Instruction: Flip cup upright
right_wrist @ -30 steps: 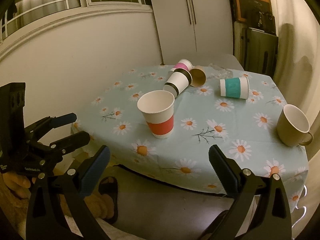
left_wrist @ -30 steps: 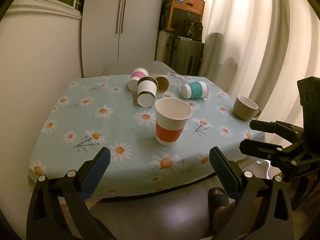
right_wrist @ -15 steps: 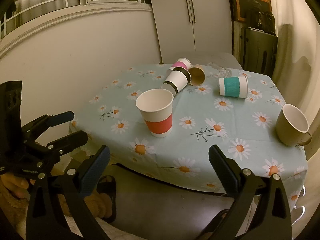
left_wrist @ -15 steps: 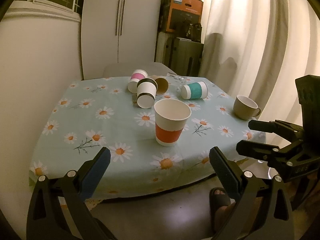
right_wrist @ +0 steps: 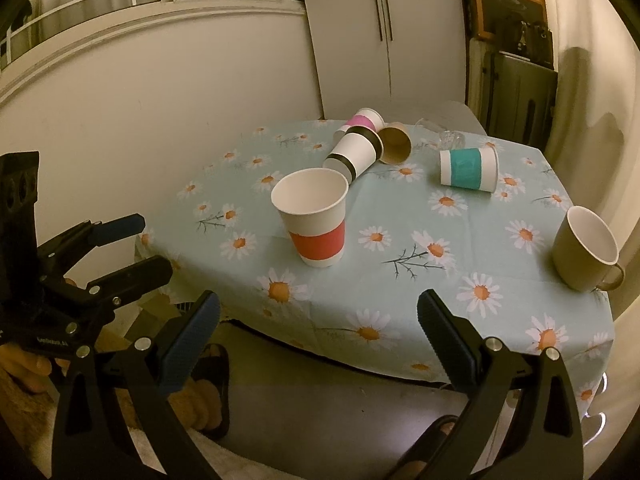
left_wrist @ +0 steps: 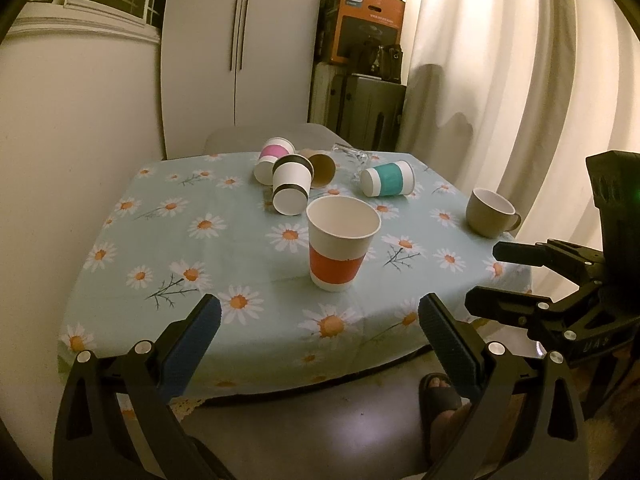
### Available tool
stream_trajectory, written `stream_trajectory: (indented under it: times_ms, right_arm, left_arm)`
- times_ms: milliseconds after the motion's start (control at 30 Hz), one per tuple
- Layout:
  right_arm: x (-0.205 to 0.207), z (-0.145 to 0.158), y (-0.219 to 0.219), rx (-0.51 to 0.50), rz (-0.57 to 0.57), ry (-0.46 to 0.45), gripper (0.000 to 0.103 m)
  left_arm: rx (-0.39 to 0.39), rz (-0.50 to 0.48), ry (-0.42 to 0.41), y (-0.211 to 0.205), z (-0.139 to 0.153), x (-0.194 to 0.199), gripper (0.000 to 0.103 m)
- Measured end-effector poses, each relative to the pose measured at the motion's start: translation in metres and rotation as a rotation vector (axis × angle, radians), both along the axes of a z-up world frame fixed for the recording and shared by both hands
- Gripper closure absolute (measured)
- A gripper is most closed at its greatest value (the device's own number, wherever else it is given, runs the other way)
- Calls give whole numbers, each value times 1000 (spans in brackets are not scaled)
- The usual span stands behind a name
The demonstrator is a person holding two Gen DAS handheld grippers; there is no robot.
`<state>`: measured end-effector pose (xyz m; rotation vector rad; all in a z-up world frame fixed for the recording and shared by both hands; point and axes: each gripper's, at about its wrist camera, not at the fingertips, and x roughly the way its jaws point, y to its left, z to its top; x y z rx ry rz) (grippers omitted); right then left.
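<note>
A paper cup with a red band (left_wrist: 340,248) (right_wrist: 314,218) stands upright near the front of the daisy tablecloth (left_wrist: 224,248). Behind it several paper cups lie on their sides: a black-banded one (left_wrist: 291,189) (right_wrist: 354,154), a pink one (left_wrist: 272,154) (right_wrist: 362,120), a brown one (left_wrist: 320,166) (right_wrist: 396,145) and a teal one (left_wrist: 388,179) (right_wrist: 468,168). My left gripper (left_wrist: 320,332) is open and empty, off the table's front edge. My right gripper (right_wrist: 318,328) is open and empty, also off the front edge. Each gripper shows in the other's view.
A beige mug (left_wrist: 490,212) (right_wrist: 586,250) stands upright at the table's right side. A clear glass (right_wrist: 442,132) lies at the back. A white cupboard (left_wrist: 240,52), stacked boxes and a suitcase (left_wrist: 360,80) stand behind the table. A sandalled foot (left_wrist: 440,396) is below.
Both grippers have drawn back slightly from the table, staying open. The cups have not moved.
</note>
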<state>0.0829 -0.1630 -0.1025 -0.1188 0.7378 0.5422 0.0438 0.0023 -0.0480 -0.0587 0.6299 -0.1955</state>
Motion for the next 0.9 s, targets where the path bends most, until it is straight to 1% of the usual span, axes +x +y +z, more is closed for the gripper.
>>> stream_trajectory:
  times_ms: [900]
  right_arm:
    - [0,-2,0,-2,0,8,5]
  left_arm:
    - [3,-2,6,-2,-1,-1,6]
